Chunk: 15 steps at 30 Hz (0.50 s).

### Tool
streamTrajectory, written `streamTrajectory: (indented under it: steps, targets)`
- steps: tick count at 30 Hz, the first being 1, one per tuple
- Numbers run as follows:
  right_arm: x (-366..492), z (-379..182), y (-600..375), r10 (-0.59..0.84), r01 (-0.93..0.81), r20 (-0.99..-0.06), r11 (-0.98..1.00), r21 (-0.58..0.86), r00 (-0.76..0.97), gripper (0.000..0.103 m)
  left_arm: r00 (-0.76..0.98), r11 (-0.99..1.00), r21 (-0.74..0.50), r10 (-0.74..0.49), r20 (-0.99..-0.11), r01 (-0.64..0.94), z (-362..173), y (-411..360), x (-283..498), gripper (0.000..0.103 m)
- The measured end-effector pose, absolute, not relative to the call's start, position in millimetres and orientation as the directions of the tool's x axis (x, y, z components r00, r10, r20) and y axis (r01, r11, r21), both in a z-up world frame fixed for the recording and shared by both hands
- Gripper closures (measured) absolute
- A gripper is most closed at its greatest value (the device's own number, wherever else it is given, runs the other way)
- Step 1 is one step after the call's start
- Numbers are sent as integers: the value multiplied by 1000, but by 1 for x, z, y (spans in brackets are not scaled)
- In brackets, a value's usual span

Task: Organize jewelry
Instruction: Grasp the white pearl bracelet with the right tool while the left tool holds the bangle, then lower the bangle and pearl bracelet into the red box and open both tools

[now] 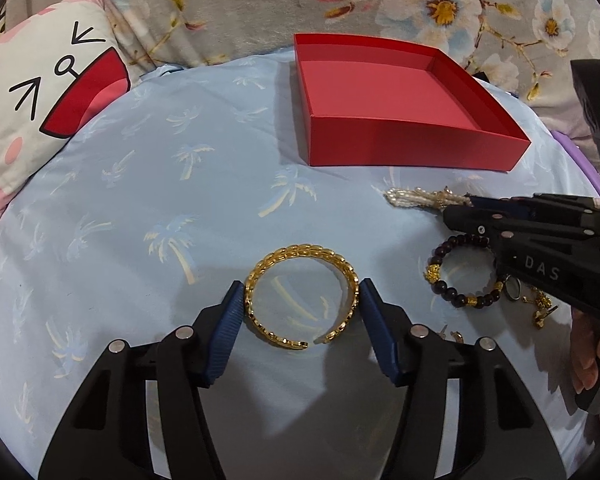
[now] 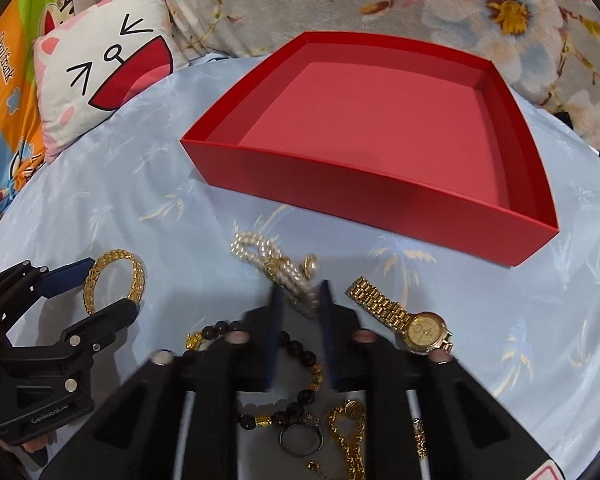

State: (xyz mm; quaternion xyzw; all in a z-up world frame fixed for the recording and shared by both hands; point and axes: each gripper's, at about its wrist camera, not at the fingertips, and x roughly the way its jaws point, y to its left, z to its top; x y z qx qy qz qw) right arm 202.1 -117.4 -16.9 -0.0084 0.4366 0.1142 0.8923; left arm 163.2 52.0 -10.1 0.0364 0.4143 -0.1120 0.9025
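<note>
While left gripper (image 1: pixel 302 312) straddled open-ended gold woven-link bangle (image 1: pixel 300 300) mid-bedspread, pads touched both sides: rigid, slick, light; squeeze across width. Right gripper (image 2: pixel 300 300) pinched soft pearl strand (image 2: pixel 276 268) near empty red cardboard tray (image 2: pixel 340 184).

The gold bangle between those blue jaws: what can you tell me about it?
The gold bangle is an open cuff, a ring with a small gap at the near side. Its shiny band looks like woven or braided metal links. It lies flat on the light blue palm-print cloth, in front of the red box. The left gripper has its jaws around it, one blue pad on each side, seemingly touching its outer edges.
</note>
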Motion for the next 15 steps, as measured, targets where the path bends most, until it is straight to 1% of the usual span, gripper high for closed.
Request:
streamTrajectory:
  steps: [1,2,8,15]
  targets:
    - [201,-17,-119,206,-213,-779,972,95,593,95,631,971,-32,-178,-755,235,-10,53,163,47]
    - [200,-17,-119,210,-214,-776,972,98,595,99,629,971,-40,-185,-755,237,-10,53,164,47]
    - [187,3,-123,248,-229,-731,965,129,636,100,626,968,-81,-217,-749,239,-3,56,163,47]
    - [175,54,-141,283,-238,-653,958,160,703,100,669,953,-81,-264,-695,293,38,49,164,47]
